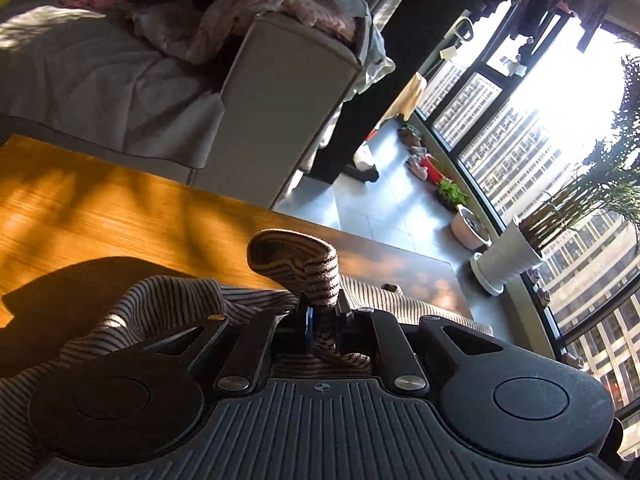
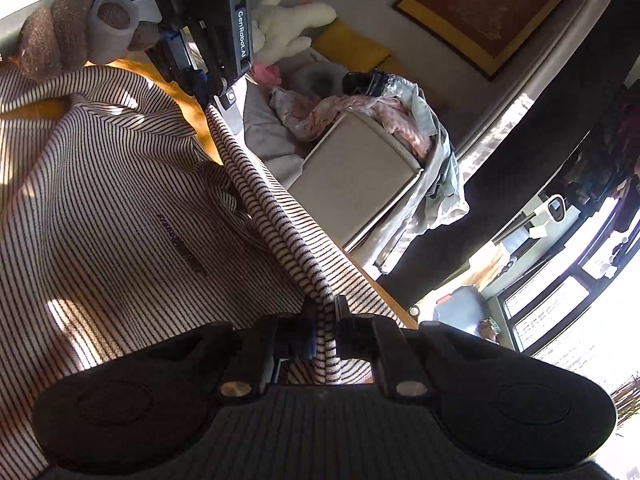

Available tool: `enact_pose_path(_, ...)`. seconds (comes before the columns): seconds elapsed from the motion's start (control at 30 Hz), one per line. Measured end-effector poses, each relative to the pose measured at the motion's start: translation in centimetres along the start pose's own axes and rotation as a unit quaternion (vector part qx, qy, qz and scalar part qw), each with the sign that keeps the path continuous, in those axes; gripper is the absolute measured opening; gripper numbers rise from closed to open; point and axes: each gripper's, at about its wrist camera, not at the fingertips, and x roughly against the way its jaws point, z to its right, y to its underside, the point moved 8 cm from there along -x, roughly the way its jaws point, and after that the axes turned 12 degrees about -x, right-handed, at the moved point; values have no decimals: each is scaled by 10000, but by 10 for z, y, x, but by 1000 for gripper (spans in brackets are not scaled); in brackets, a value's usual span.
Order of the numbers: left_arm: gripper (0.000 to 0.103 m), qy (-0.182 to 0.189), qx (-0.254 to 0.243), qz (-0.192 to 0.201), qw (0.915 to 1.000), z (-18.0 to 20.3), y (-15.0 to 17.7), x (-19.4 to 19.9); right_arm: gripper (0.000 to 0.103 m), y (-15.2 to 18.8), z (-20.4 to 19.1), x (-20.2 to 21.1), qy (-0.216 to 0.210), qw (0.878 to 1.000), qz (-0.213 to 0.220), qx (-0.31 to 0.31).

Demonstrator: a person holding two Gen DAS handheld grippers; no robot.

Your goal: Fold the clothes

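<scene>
A thin beige top with dark brown stripes (image 2: 120, 200) is spread on the orange wooden bench (image 1: 100, 208). Its one edge is pulled tight between the right gripper (image 2: 324, 320) and the left gripper (image 2: 208, 92) straight ahead. Both are closed on it.

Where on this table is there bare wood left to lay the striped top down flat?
Bare wood shows on the wooden table, between the sofa and the striped top. The near side is crowded: the top covers it, and the left tool and right tool each pinch its stretched edge. The sofa itself is piled with clothes.
</scene>
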Motion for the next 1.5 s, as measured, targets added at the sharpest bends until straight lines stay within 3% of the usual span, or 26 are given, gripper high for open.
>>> enact_pose_path(0.13, 15, 29, -320, -52, 9995, 12, 29, 24, 9, 10, -5, 15, -48, 9996, -127, 233)
enact_pose_path(0.3, 26, -336, -340, -400, 9981, -15, 68, 9, 14, 33, -32, 1, -249, 9970, -495, 534)
enact_pose_path(0.33, 23, -371, -305, -434, 9979, -22, 72, 8, 14, 33, -33, 0, -232, 9965, -535, 605)
enact_pose_path(0.37, 29, -343, -275, -435, 9981, -24, 72, 11, 16, 29, -31, 3, -326, 9964, -607, 494)
enact_pose_path(0.4, 34, -334, -220, -387, 9984, -28, 69, 20, 24, 25, -29, 5, -421, 9961, -679, 382)
enact_pose_path(0.43, 45, -314, -226, -318, 9987, -29, 67, 27, 37, 19, -25, 12, -605, 9957, -686, 116)
enact_pose_path(0.5, 58, -351, -387, -65, 9986, -26, 61, 46, 49, 6, -16, 22, -858, 9935, -614, -431)
enact_pose_path(0.63, 61, -128, -635, 274, 9975, -7, 52, 59, 49, -9, 5, 18, -946, 9791, -477, -1738)
enact_pose_path(0.7, 62, 291, -486, 167, 9983, 7, 53, 46, 49, -10, 15, 4, -896, 9635, -495, -2476)
enact_pose_path(0.8, 64, 325, -147, -508, 9981, 4, 72, 8, 50, 9, 15, -12, -950, 9456, -729, -3025)
enact_pose_path(0.9, 62, 232, -399, -417, 9981, 5, 75, 10, 51, 28, 14, -27, -1000, 9241, -960, -3561)
enact_pose_path(0.97, 72, 308, -298, -440, 9981, 6, 72, 17, 51, 26, 11, -24, -866, 9300, -990, -3431)
enact_pose_path(1.07, 90, 460, -364, -276, 9979, 6, 63, 38, 51, 17, -7, -6, -556, 9607, -829, -2589)
enact_pose_path(1.13, 94, 377, -540, -150, 9977, 3, 56, 51, 50, 2, -26, 10, -737, 9709, -628, -2192)
enact_pose_path(1.33, 96, -260, -960, 26, 9950, -25, 44, 85, 49, -41, -107, 55, -1644, 9778, -223, -1278)
enact_pose_path(1.5, 97, -408, -783, 106, 9960, -53, 43, 107, 49, -74, -193, 80, -2647, 9625, -51, -594)
